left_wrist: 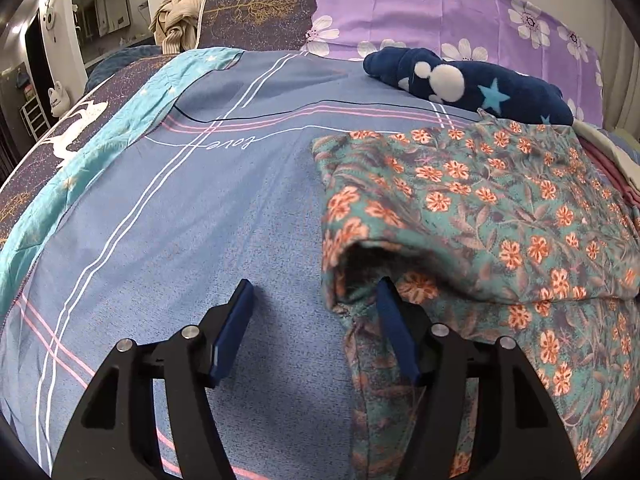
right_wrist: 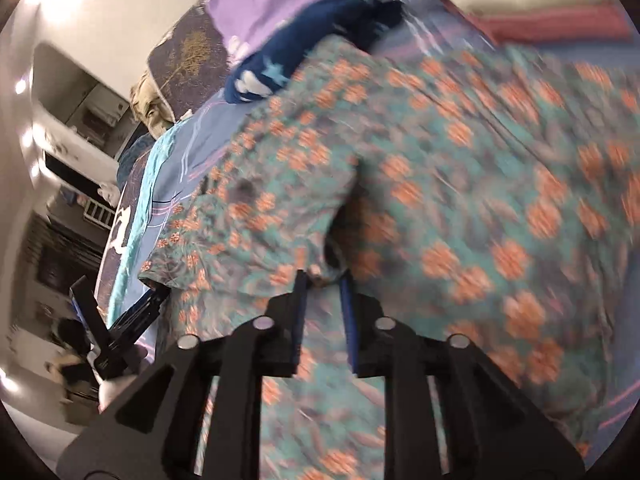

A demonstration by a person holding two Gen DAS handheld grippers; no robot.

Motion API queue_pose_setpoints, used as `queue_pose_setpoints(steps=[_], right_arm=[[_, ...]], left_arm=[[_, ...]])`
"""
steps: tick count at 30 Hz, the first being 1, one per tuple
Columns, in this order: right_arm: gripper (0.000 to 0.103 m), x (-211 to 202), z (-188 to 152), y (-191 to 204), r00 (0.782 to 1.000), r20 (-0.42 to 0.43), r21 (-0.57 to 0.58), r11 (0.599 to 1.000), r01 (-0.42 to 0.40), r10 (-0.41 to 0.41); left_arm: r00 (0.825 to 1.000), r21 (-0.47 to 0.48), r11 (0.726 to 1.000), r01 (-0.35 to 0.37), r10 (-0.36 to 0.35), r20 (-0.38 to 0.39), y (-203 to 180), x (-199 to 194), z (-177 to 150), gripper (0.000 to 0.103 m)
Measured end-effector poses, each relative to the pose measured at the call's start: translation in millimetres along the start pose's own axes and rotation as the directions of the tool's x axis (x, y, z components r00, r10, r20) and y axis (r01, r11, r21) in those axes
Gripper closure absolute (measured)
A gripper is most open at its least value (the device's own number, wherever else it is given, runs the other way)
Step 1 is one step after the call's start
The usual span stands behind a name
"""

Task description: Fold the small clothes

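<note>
Floral garment (left_wrist: 480, 208), teal with orange flowers, is lying partly folded on the blue striped bedsheet (left_wrist: 240, 208), its upper layer doubled over and puffing up into a dark pocket at the near left corner. The left gripper (left_wrist: 316, 292) is hovering at that corner with its jaws standing wide apart: one finger is over bare sheet, the other is reaching toward the mouth of the pocket, and nothing is pinched. The right gripper (right_wrist: 324, 280) is sitting with its jaws narrowed around a small bunch of the cloth's edge; the blur is making it hard to say whether the pads are truly pressing, so I cannot tell if it is gripping.

To do this fold well, I judge the left gripper should be sliding its inner finger under only the loose top layer before closing, while the right is keeping its edge taut, so both corners travel level and the pocket flattens instead of creasing. A navy star-print fleece (left_wrist: 472, 84) and a purple floral pillow (left_wrist: 440, 12) are lying beyond, well clear.
</note>
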State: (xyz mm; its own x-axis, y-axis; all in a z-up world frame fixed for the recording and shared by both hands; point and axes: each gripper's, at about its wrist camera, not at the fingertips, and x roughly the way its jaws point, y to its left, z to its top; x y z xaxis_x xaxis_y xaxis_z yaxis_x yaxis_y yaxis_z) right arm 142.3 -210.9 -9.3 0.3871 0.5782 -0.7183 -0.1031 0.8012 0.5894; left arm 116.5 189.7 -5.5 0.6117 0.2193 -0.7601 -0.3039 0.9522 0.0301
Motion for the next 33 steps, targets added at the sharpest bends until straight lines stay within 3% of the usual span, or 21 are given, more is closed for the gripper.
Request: queue_pose_setpoints(steps=[1, 5, 9, 10, 11, 12, 14, 18, 20, 21, 23, 26, 28, 30, 33], right_arm=[[0.063, 2.0, -1.9, -5.1, 0.999, -0.011, 0.031, 0.999, -0.034, 0.034], [0.041, 8.5, 10.1, -3.0, 0.994, -0.017, 0.051, 0.993, -0.109, 0.110], [0.036, 36.3, 33.7, 17.6, 0.999, -0.014, -0.023, 0.998, -0.052, 0.052], [0.053, 41.4, 35.9, 24.2, 0.999, -0.016, -0.042, 0.998, -0.039, 0.039], [0.090, 48.4, 38.6, 32.6, 0.999, -0.035, -0.062, 0.998, -0.028, 0.026], [0.099, 49.7, 39.7, 38.1, 0.998, -0.042, -0.063, 0.997, -0.045, 0.042], [0.100, 27.2, 39.3, 54.4, 0.996, 0.045, -0.108, 0.992, -0.070, 0.075], [0.100, -36.9, 39.1, 67.9, 0.960, 0.280, -0.237, 0.970, 0.055, 0.014], [0.099, -46.7, 45.9, 54.1, 0.957, 0.290, -0.221, 0.971, 0.090, -0.023], [0.098, -44.0, 50.9, 37.6, 0.966, 0.255, -0.184, 0.979, 0.092, -0.043], [0.091, -30.5, 56.5, 12.9, 0.982, 0.177, -0.137, 0.986, 0.090, -0.065], [0.088, -7.0, 51.3, -19.6, 0.986, 0.104, -0.079, 0.988, 0.135, -0.127], [0.083, 1.0, 46.3, -31.2, 0.990, 0.092, -0.049, 0.992, 0.114, -0.109], [0.079, 1.9, 44.8, -32.9, 0.992, 0.099, -0.051, 0.995, 0.088, -0.082], [0.062, 2.9, 44.1, -26.8, 0.995, 0.085, -0.081, 0.994, 0.066, -0.060]], left_arm=[[1.000, -0.003, 1.000, 0.002, -0.002, -0.001, 1.2, 0.6, 0.0, 0.039], [1.000, -0.008, 1.000, 0.001, -0.001, -0.006, 0.4, 1.4, 0.0, 0.037], [1.000, -0.016, 1.000, -0.009, 0.008, -0.011, 2.2, 3.4, 0.2, 0.033], [1.000, -0.019, 1.000, -0.010, 0.010, -0.011, 3.0, 3.5, 0.3, 0.032], [1.000, -0.021, 1.000, -0.012, 0.012, -0.010, 3.8, 3.5, 0.1, 0.032], [1.000, -0.023, 1.000, -0.014, 0.014, -0.007, 4.5, 3.0, 0.0, 0.032], [1.000, -0.031, 0.999, -0.024, 0.024, 0.002, 5.9, 0.9, -0.6, 0.032], [0.999, -0.052, 0.998, -0.042, 0.043, 0.017, 9.4, -3.5, -1.5, 0.032], [0.999, -0.047, 0.998, -0.036, 0.037, 0.021, 8.6, -5.0, -2.0, 0.032], [0.999, -0.037, 0.999, -0.030, 0.031, 0.025, 7.0, -6.5, -2.5, 0.033], [1.000, -0.013, 1.000, 0.014, -0.013, 0.028, 3.8, -11.9, -4.2, 0.033], [0.993, -0.014, 0.993, 0.118, -0.118, 0.013, 5.1, -19.7, -7.8, 0.033], [0.981, -0.027, 0.981, 0.192, -0.192, 0.002, 9.2, -25.0, -10.0, 0.033], [0.956, -0.052, 0.955, 0.293, -0.293, 0.006, 17.7, -32.8, -8.6, 0.033], [0.941, -0.095, 0.936, 0.338, -0.337, 0.032, 28.1, -34.3, 6.5, 0.033]])
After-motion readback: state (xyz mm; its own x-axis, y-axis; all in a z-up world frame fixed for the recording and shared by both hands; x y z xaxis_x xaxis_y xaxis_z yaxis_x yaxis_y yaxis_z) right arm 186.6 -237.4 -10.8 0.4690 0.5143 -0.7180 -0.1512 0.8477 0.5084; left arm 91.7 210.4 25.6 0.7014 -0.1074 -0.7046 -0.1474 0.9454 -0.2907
